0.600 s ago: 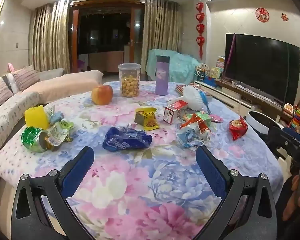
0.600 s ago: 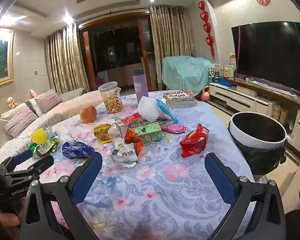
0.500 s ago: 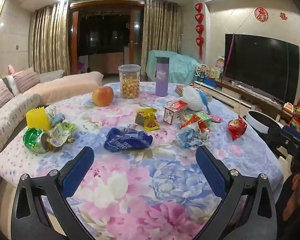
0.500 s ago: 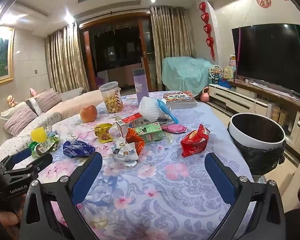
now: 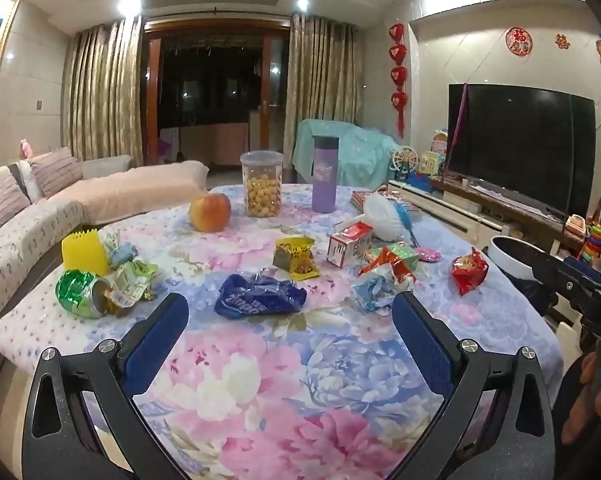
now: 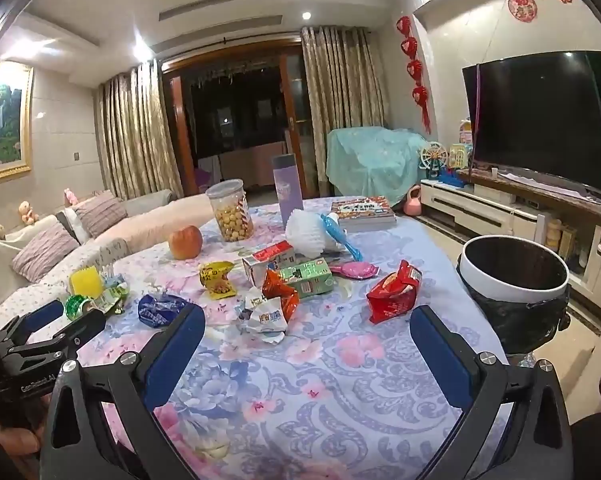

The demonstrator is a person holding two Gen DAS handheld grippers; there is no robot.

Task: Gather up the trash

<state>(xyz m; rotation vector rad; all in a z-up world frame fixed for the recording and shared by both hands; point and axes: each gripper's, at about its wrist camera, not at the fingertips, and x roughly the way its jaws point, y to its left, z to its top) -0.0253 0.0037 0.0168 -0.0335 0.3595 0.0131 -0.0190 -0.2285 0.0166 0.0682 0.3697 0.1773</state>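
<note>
Here both grippers are held wide and empty: the red snack bag point(image 6: 394, 295) lies near the table's point(image 6: 340, 380) right edge, nearer the right gripper point(image 6: 306, 334) than the left gripper point(image 5: 290, 326), beside the bin point(image 6: 514, 276).

Glossy crinkled wrapper point(image 5: 259, 300), matt cloth tablecloth point(image 5: 300, 380)

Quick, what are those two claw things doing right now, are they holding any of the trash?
Left gripper: open wide, holding nothing, above the tablecloth.
Right gripper: open wide, holding nothing.
</note>
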